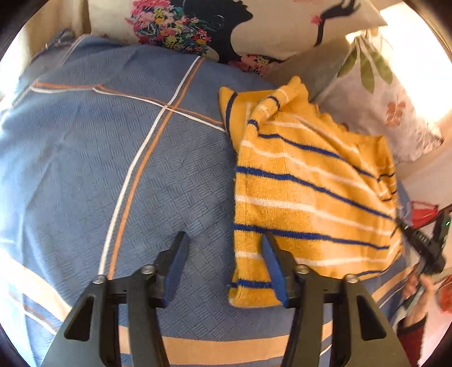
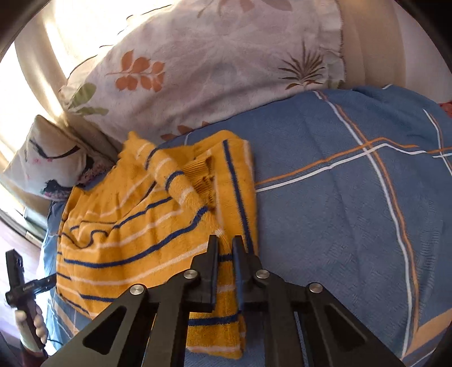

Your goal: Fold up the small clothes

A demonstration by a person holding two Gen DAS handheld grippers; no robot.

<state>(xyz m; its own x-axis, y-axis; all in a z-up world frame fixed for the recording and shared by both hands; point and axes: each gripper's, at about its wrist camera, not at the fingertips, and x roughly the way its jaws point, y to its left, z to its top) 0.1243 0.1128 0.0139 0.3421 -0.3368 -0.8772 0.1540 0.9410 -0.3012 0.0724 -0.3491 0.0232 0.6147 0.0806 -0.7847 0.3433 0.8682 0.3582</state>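
Observation:
A small yellow knit sweater (image 1: 305, 186) with blue and white stripes lies partly bunched on a blue checked bedspread (image 1: 113, 158). My left gripper (image 1: 224, 240) is open and empty, hovering above the bedspread at the sweater's left lower edge; its right finger overlaps the fabric. In the right wrist view my right gripper (image 2: 225, 245) is shut on the sweater (image 2: 135, 225), pinching its near right edge. The right gripper also shows at the far right of the left wrist view (image 1: 423, 242).
A floral-print pillow (image 1: 226, 25) and a leaf-print pillow (image 2: 203, 70) lie along the far side of the bed. The bedspread (image 2: 353, 211) extends widely to the right of the sweater. The other gripper's handle and hand (image 2: 25, 305) show at the lower left.

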